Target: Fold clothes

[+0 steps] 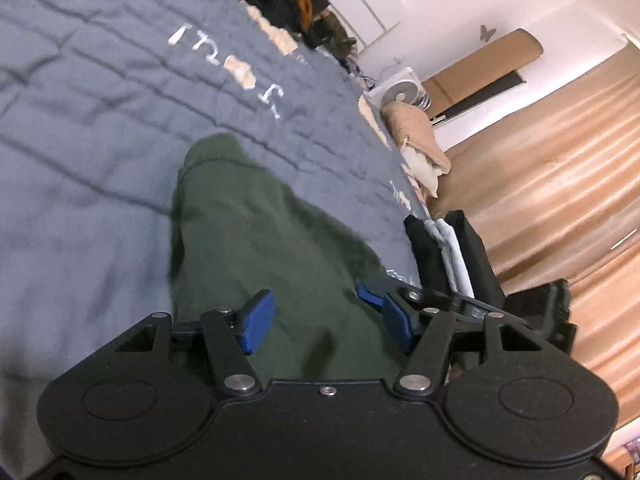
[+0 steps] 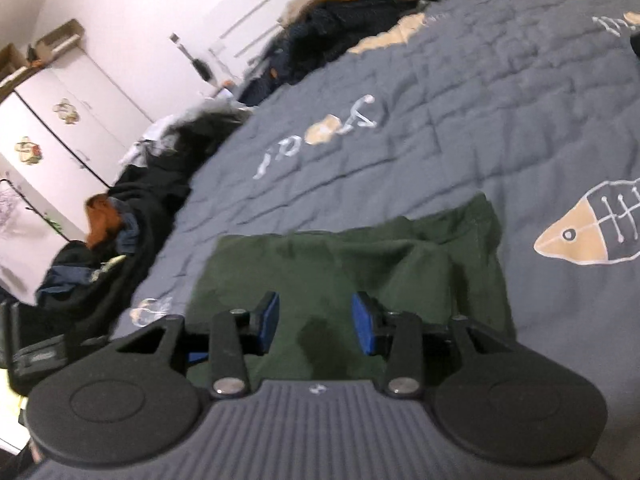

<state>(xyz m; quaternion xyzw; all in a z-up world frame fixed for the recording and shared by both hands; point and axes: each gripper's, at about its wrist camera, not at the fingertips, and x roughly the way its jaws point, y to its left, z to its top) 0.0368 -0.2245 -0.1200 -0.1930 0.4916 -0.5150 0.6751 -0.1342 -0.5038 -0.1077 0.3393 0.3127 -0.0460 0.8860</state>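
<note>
Here the dark green garment (image 1: 256,248) lies flat on the grey quilted bed (image 1: 80,128), and every place below is given from it. Seen from the left wrist, it runs as a long band away from the left gripper (image 1: 324,326), its far end narrowing toward the white lettering on the quilt. The blue fingers (image 1: 258,322) stand parted over the near cloth with nothing pinched between them. Just off the garment's right edge sits a folded stack (image 1: 452,252) of black and white clothes, which only this view shows. From the right wrist, the garment's far edge runs crosswise, with a raised corner at its far right. The right gripper (image 2: 316,322) is likewise released, parted above the near cloth. Both hands look about equally near, so the next grasp probably reaches forward along the long axis. Left of the garment a dark unfolded heap (image 2: 132,216) waits, unseen from the other wrist.
</note>
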